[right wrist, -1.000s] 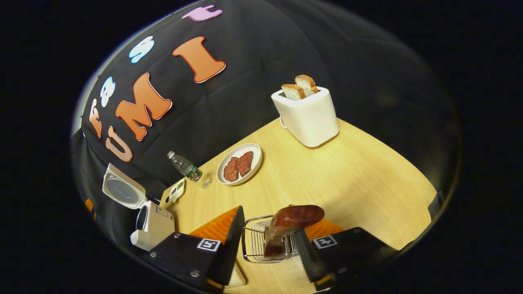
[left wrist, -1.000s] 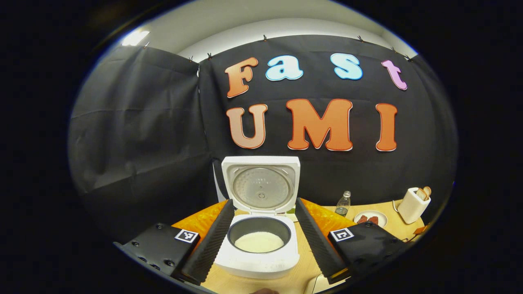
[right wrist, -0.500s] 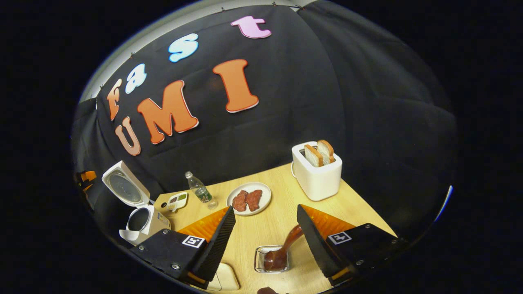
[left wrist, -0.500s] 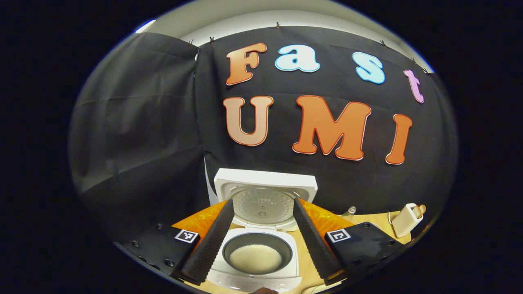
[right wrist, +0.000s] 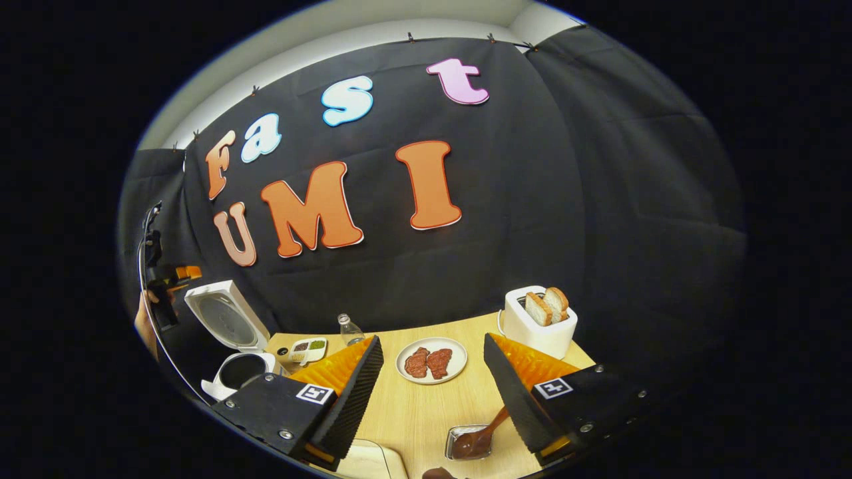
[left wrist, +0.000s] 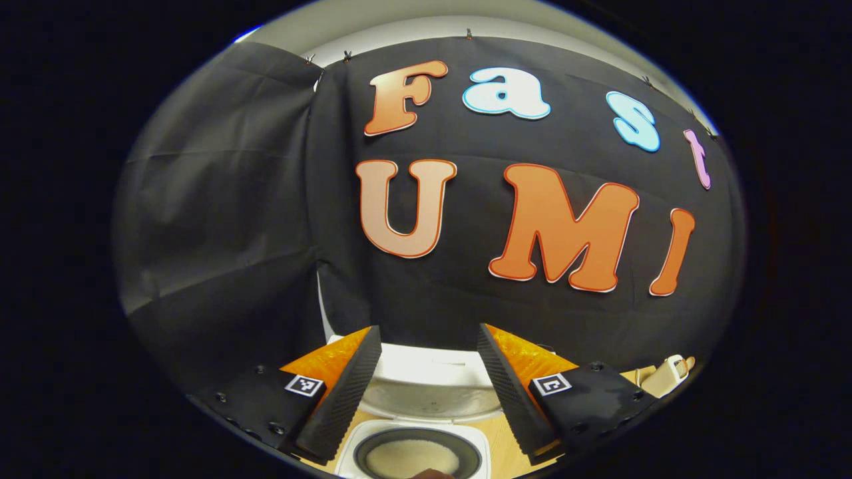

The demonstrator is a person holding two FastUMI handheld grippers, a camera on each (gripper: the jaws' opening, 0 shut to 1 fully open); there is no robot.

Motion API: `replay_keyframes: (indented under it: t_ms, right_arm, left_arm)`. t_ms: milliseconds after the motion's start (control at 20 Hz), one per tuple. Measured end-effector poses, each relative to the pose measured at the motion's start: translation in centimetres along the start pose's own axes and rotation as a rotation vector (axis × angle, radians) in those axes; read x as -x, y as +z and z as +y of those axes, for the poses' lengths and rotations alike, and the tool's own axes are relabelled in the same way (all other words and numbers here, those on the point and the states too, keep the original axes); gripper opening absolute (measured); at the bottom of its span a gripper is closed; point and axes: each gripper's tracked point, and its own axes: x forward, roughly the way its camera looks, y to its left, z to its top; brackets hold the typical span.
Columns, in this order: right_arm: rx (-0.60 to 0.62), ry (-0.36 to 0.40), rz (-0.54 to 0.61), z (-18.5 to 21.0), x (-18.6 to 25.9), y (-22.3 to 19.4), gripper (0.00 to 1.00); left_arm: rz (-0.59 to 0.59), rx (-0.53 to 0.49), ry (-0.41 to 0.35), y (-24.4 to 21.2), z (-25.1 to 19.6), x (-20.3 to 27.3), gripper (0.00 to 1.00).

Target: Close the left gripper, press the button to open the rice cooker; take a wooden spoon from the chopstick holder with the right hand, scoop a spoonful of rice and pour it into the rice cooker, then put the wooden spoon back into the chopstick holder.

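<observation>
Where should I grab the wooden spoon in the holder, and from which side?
Grip the wooden spoon by its bare handle, which leans up and out of the metal holder toward the open right gripper. Come down from above, probably closing across the shaft; the broad end sits inside.

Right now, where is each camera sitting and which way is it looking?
Left gripper view: rides the left gripper, raised over the open rice cooker, facing the booth wall; its own two fingers spread apart.
Right gripper view: rides the right gripper, above the table, looking across the plate and toaster; fingers apart, wooden spoon in the chopstick holder below.
Shared: rice cooker, toaster, wall.
</observation>
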Motion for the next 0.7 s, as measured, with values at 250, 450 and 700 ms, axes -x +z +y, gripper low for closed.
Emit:
replay_keyframes:
  t_ms: [250,450,700]
  right_arm:
    - [0.004,-0.015,0.037,-0.2,1.4,-1.9,0.94]
    - [-0.006,0.042,0.076,1.6,0.7,-2.4,0.94]
    - [0.031,0.145,0.100,5.3,-0.7,-3.1,0.94]
  left_arm:
    - [0.085,-0.072,0.089,-2.1,0.8,-3.5,0.98]
    - [0.097,-0.156,0.166,-3.2,1.1,-1.8,1.00]
    - [0.140,-0.162,0.195,-5.5,2.0,3.0,1.00]
